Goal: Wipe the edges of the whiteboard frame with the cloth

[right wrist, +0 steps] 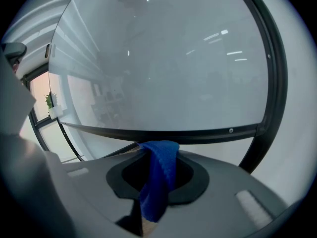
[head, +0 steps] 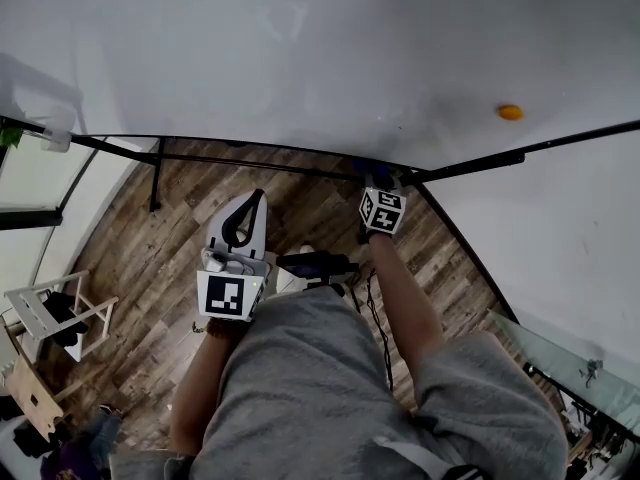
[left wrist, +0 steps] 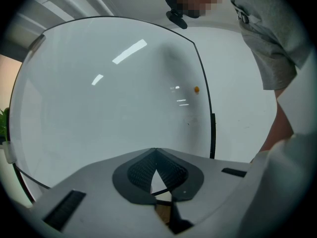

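The whiteboard (head: 300, 48) fills the top of the head view, with its black frame (head: 250, 151) along the lower edge. My right gripper (head: 375, 175) is up at the frame's lower right corner, shut on a blue cloth (right wrist: 158, 177) that hangs out between its jaws. In the right gripper view the bottom frame bar (right wrist: 163, 134) runs just beyond the cloth and meets the side bar (right wrist: 277, 73); whether they touch is unclear. My left gripper (head: 256, 196) is held back from the board, shut with nothing in it, its tips meeting (left wrist: 155, 151).
An orange magnet (head: 510, 112) sticks to the board near its right frame edge (left wrist: 204, 93). Wooden floor (head: 150, 268) lies below, with a dark cabled object (head: 315, 264) by my feet. A white stand (head: 50, 313) is at the left, a glass panel (head: 560, 353) at the right.
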